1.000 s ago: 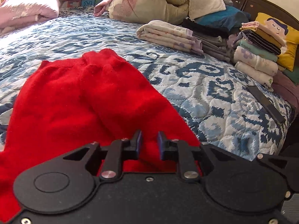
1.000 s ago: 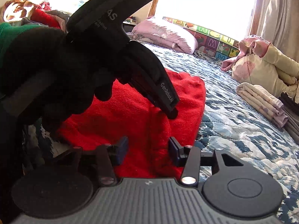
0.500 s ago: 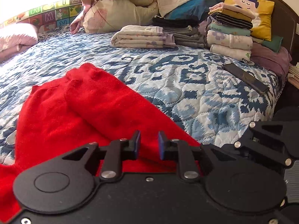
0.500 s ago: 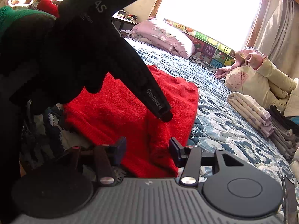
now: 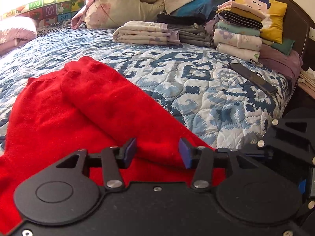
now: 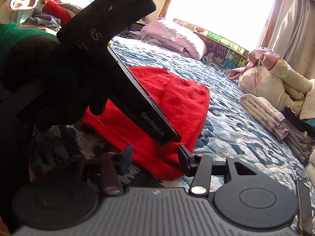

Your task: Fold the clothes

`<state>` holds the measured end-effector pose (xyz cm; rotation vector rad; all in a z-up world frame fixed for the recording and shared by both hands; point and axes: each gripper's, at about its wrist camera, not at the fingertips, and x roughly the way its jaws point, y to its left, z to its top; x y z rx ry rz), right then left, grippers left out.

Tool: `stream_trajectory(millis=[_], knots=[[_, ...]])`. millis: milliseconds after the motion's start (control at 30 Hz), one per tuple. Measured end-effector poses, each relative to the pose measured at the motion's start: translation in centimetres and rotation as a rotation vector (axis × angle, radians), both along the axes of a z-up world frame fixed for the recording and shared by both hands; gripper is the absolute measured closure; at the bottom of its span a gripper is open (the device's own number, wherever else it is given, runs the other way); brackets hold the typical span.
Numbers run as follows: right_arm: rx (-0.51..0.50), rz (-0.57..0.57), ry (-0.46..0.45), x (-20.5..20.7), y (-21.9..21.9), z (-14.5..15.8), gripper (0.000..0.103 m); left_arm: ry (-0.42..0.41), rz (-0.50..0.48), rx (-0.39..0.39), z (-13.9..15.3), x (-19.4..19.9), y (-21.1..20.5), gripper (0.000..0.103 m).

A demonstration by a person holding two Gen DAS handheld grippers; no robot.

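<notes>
A red knit garment (image 5: 78,106) lies spread on the blue-and-white quilt (image 5: 196,82), one part folded over along its right side. My left gripper (image 5: 157,150) hovers low over its near edge. Its jaws are opening, and red cloth shows in the gap between the blue pads (image 5: 131,150), which do not press on it. In the right wrist view the left gripper's black body (image 6: 137,106), held by a black-gloved hand (image 6: 49,78), crosses in front of the red garment (image 6: 177,102). My right gripper (image 6: 155,157) stands open just above the garment's near corner.
Folded clothes are stacked at the head of the bed: a cream pile (image 5: 145,32), a grey pile (image 5: 193,32) and a tall mixed stack (image 5: 238,29) before a yellow pillow (image 5: 261,13). A dark flat object (image 5: 254,77) lies on the quilt's right side. A lilac pillow (image 6: 173,35) sits near the window.
My left gripper's jaws, nearly together on the red cloth before, now stand wide apart. Both hands have drifted sideways a little; the garment lies flat.
</notes>
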<state>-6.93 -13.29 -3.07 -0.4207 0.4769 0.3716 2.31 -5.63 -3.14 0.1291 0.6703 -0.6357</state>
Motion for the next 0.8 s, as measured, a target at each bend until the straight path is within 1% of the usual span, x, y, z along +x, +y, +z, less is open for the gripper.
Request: stream_trajectory(millis=[100, 133, 200, 233, 300, 367, 433, 467, 500, 567, 600, 633, 667, 700, 733, 800], knots=[[0.007, 0.007, -0.022, -0.5, 0.1, 0.4, 0.052, -0.035, 0.034, -0.096, 2.0, -0.5, 2.1, 0.057], [0.013, 0.012, -0.032, -0.7, 0.1, 0.6, 0.052, -0.032, 0.080, -0.135, 2.4, -0.4, 3.2, 0.057], [0.029, 0.023, -0.052, -1.1, 0.2, 0.9, 0.050, -0.010, 0.191, -0.246, 2.7, -0.2, 6.2, 0.049], [0.034, 0.026, -0.058, -1.1, 0.3, 1.0, 0.050, 0.008, 0.257, -0.302, 2.7, -0.1, 8.0, 0.047], [0.048, 0.042, -0.065, -1.2, 0.6, 1.2, 0.050, 0.031, 0.389, -0.408, 2.5, 0.0, 11.7, 0.046], [0.071, 0.085, -0.062, -1.5, 1.0, 1.4, 0.048, 0.072, 0.513, -0.519, 2.2, -0.1, 15.7, 0.046], [0.060, 0.143, -0.055, -2.1, 1.9, 1.4, 0.043, 0.100, 0.622, -0.586, 1.9, -0.4, 18.8, 0.039], [0.045, 0.175, -0.051, -2.3, 2.5, 1.2, 0.042, 0.136, 0.694, -0.610, 1.4, -0.6, 20.4, 0.035], [0.030, 0.210, -0.045, -2.6, 3.1, 1.1, 0.042, 0.175, 0.766, -0.633, 1.0, -0.8, 21.9, 0.028], [0.006, 0.290, -0.031, -3.3, 4.2, 0.8, 0.042, 0.275, 0.906, -0.677, 0.1, -1.3, 25.3, 0.020], [-0.010, 0.336, -0.029, -3.9, 5.0, 0.6, 0.042, 0.277, 0.927, -0.707, 0.1, -1.7, 26.6, 0.019], [-0.026, 0.375, -0.029, -4.4, 5.6, 0.5, 0.042, 0.251, 0.943, -0.724, 0.4, -2.2, 27.4, 0.018], [-0.038, 0.404, -0.026, -4.7, 6.0, 0.4, 0.042, 0.226, 0.960, -0.741, 0.6, -2.8, 28.3, 0.010], [-0.046, 0.422, -0.015, -4.8, 6.3, 0.2, 0.041, 0.199, 0.980, -0.749, 0.9, -3.3, 29.0, 0.000], [-0.053, 0.440, -0.005, -5.0, 6.5, 0.1, 0.040, 0.166, 1.012, -0.723, 1.2, -3.7, 29.4, 0.000], [-0.061, 0.452, 0.005, -5.1, 6.9, -0.1, 0.039, 0.150, 1.039, -0.727, 1.0, -4.4, 30.5, 0.000]])
